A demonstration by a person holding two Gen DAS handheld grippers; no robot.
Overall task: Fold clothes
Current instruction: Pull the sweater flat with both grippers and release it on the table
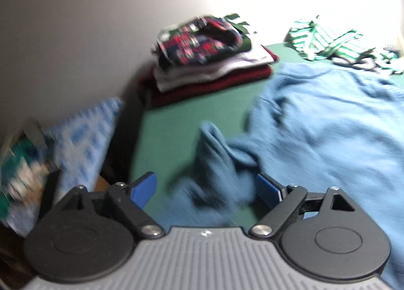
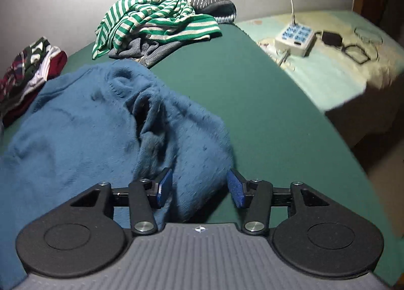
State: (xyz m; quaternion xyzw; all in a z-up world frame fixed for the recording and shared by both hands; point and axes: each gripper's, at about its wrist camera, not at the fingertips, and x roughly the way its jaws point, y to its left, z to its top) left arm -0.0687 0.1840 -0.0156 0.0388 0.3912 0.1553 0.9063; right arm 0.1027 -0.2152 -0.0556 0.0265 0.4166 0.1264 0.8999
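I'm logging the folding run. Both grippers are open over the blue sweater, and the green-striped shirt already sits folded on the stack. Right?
One error: the green-striped shirt lies crumpled in an unfolded heap, apart from the folded stack, as the right wrist view shows. Both the left gripper and right gripper are open over the blue sweater.

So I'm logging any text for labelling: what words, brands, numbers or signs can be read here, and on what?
No readable words or numbers in either view.
Small compass-like mark, no letters: on the grey body of the right gripper and of the left gripper.
White power strip: blue sockets only, any print too small to read.
Folded stack: patterns only, blurred.
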